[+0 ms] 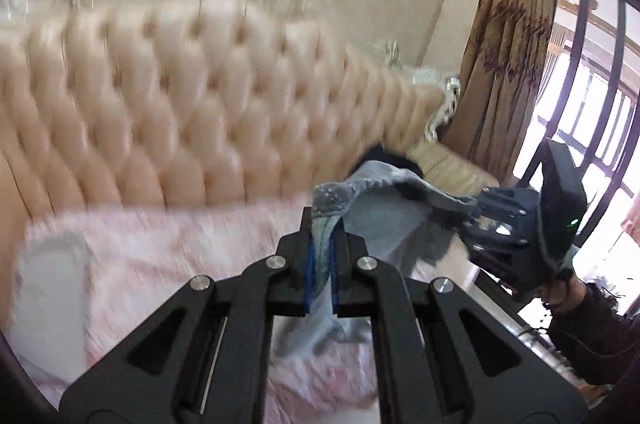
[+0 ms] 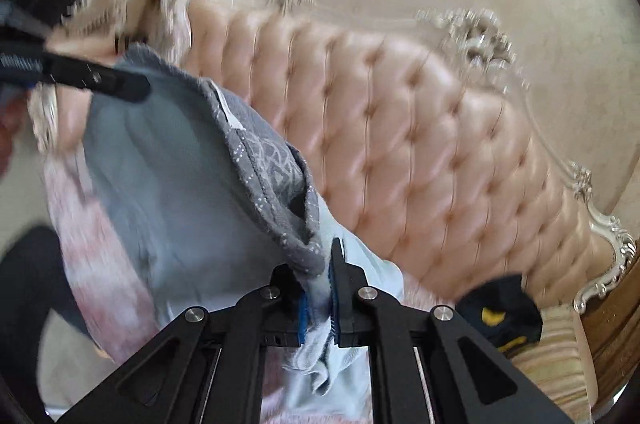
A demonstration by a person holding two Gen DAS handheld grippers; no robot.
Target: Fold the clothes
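Note:
A light blue-grey garment (image 1: 376,216) with a darker patterned grey band hangs in the air above the bed, stretched between both grippers. My left gripper (image 1: 322,244) is shut on one end of the band, cloth pinched between its blue pads. The right gripper (image 1: 476,212) appears at the right of the left wrist view, holding the other end. In the right wrist view the garment (image 2: 168,175) drapes down to the left, and my right gripper (image 2: 320,288) is shut on its bunched edge. The left gripper (image 2: 132,87) grips the far corner at upper left.
A pink floral bedspread (image 1: 160,256) lies below, backed by a tufted peach headboard (image 1: 180,111) with silver trim. A dark item with yellow marks (image 2: 500,316) lies by the headboard. Brown curtain (image 1: 504,55) and a window (image 1: 592,95) stand right. A person's dark sleeve (image 1: 592,328) shows lower right.

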